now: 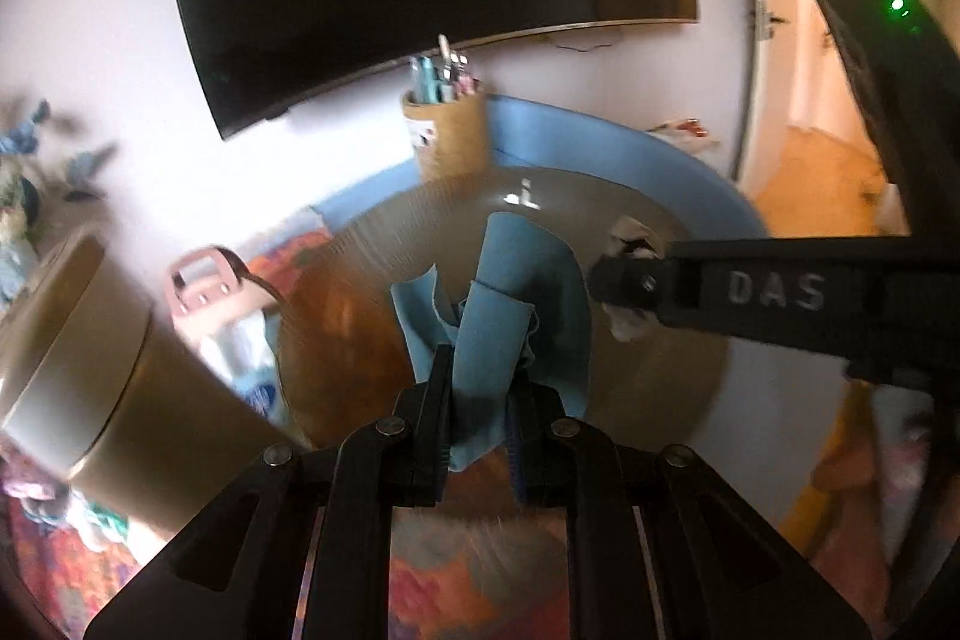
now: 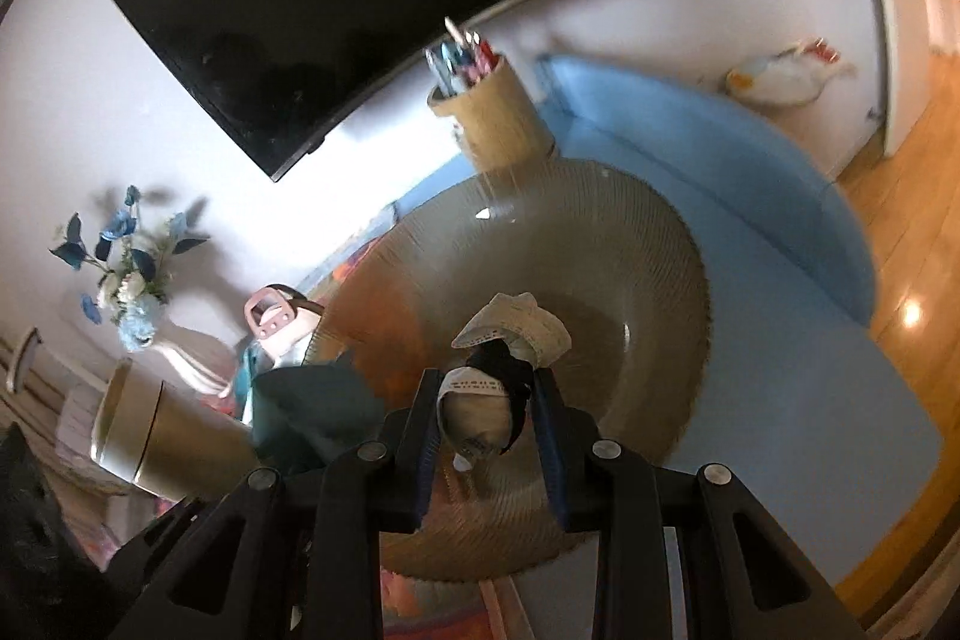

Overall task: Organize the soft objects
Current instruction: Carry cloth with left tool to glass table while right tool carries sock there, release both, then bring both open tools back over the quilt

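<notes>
Two grips: left hand-held gripper (image 1: 480, 376) clamps a blue cloth (image 1: 498, 304), right hand-held gripper (image 2: 486, 400) clamps a lace-trimmed garment (image 2: 510, 334), both above the round ribbed mat (image 2: 630, 244), open space around

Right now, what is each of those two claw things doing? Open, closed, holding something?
Left gripper: closed on a blue cloth.
Right gripper: closed on a cream and black lace-trimmed bundle.
</notes>
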Available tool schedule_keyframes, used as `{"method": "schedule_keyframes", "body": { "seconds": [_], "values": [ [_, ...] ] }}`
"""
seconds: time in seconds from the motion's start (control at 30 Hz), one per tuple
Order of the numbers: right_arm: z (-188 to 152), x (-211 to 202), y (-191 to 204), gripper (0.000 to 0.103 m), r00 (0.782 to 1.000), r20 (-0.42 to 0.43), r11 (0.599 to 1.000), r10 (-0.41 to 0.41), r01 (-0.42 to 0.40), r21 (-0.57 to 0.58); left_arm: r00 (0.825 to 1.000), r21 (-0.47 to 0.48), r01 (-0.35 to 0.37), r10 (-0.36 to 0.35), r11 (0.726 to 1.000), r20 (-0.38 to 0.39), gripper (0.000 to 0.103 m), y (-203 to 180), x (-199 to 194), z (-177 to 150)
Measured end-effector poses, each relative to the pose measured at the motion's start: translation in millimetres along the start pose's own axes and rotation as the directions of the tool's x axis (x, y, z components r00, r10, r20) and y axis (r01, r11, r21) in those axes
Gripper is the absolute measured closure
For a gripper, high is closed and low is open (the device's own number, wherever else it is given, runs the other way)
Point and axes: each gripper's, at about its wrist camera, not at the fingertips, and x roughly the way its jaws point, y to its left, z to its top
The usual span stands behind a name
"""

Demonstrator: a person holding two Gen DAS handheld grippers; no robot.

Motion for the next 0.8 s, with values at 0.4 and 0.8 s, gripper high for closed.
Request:
{"method": "schedule_keyframes", "body": {
  "seconds": [0.4, 0.8],
  "values": [
    [-7, -27, -25, 0.047, 0.998, 0.055, 0.997, 0.019, -0.023, 0.076, 0.994, 0.125, 0.002, -0.016, 0.992, 0.109, 0.017, -36, -25, -5],
    [-89, -81, 40, 0.042, 0.979, 0.067, 0.967, 0.192, -0.178, -0.180, 0.979, 0.018, 0.180, -0.181, 0.984, 0.097, 0.017, 78, -130, -90]
  ]
}}
